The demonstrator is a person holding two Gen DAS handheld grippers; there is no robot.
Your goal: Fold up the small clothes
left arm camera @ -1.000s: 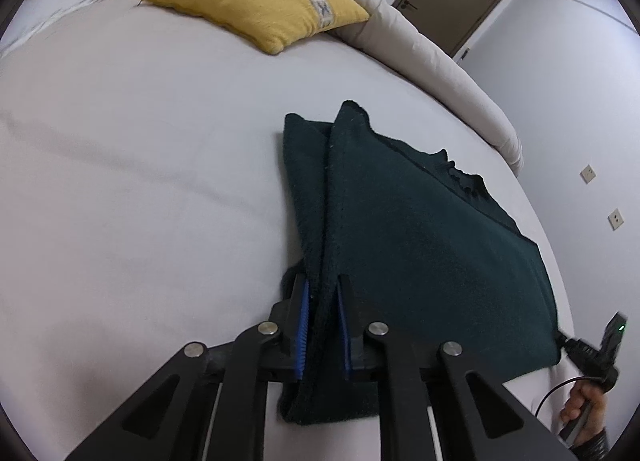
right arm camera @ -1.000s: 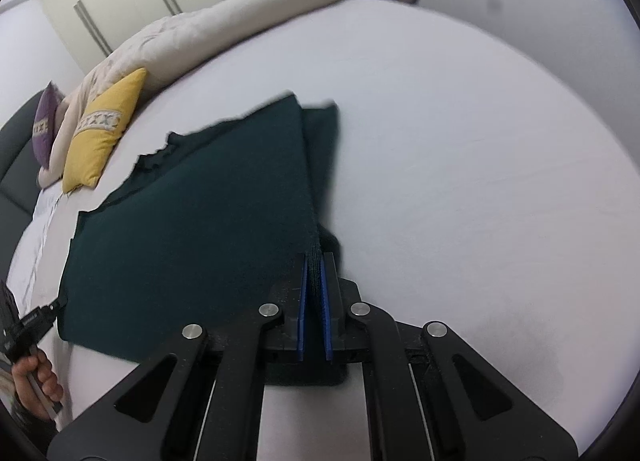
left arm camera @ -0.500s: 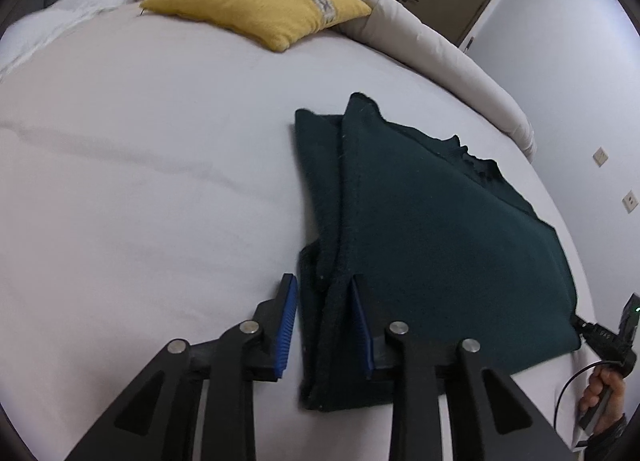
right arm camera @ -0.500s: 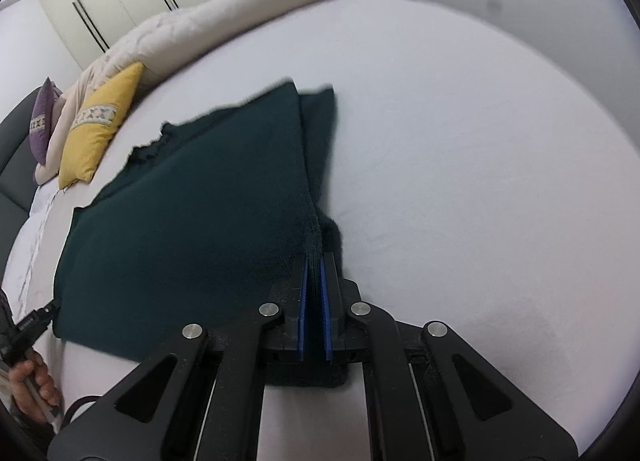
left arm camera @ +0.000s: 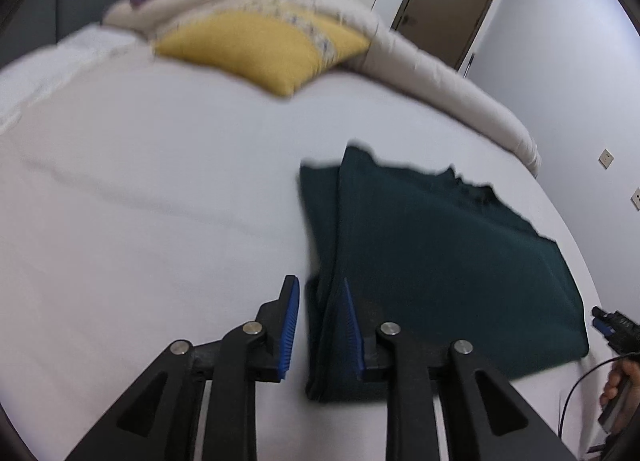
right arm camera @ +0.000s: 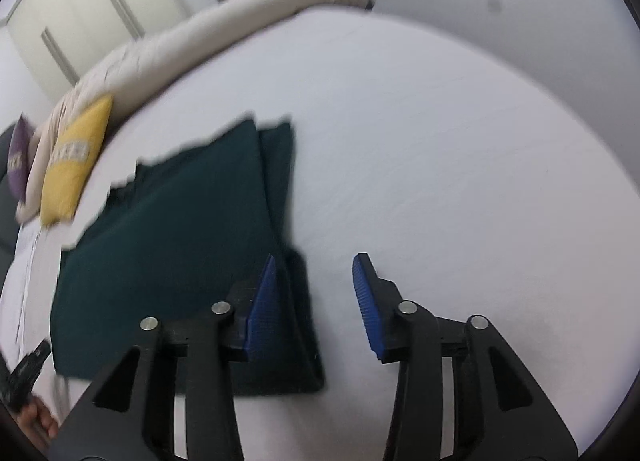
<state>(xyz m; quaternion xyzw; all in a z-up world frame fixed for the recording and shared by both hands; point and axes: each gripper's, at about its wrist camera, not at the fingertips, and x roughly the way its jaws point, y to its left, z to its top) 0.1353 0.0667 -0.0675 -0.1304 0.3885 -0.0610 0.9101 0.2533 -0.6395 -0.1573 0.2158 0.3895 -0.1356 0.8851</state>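
Two pillows beyond dark green cloth; bedsheet bare.

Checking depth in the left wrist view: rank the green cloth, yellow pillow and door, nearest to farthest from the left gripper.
1. Green cloth, on the bed just ahead of the left gripper.
2. Yellow pillow, farther up, left.
3. Door, far wall, upper right.

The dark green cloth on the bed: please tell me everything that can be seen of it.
The dark green cloth looks like soft, fuzzy fleece. It lies flat on the white bed sheet, folded over itself, with a narrow strip of the lower layer showing along one side and a ragged far edge. The left gripper and the right gripper are at its near corners, jaws just opened, and neither grips it.
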